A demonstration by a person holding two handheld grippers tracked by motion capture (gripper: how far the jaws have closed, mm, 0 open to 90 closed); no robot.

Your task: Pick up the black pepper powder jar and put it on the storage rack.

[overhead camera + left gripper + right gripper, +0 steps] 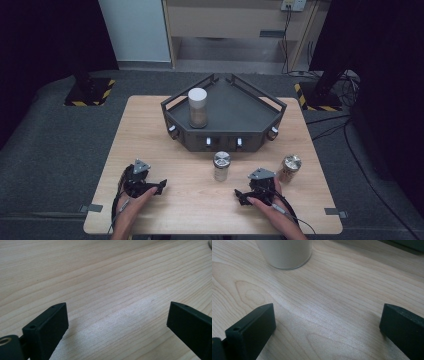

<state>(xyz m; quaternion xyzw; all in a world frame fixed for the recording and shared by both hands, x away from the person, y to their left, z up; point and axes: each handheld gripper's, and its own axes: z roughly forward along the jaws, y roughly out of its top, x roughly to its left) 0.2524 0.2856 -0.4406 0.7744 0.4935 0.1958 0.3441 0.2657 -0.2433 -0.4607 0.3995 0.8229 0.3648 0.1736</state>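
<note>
On the wooden table (150, 135) stands a dark angular tray (250, 112) with a tall white-capped jar (197, 107) inside at its left. In front of the tray stands a small jar with a silver lid (221, 165), and a brownish jar with a metal lid (289, 168) stands to its right. My left gripper (161, 186) rests open near the front left, its jaws wide apart over bare wood (117, 302). My right gripper (240, 196) rests open near the front right, just below the silver-lidded jar (284, 252). Nothing lies between either pair of jaws.
Dark grey carpet surrounds the table. Yellow-black striped stand bases (90, 92) sit on the floor behind the table's left and right corners, with cables (345, 85) at the right. A pale cabinet (235, 25) stands at the back.
</note>
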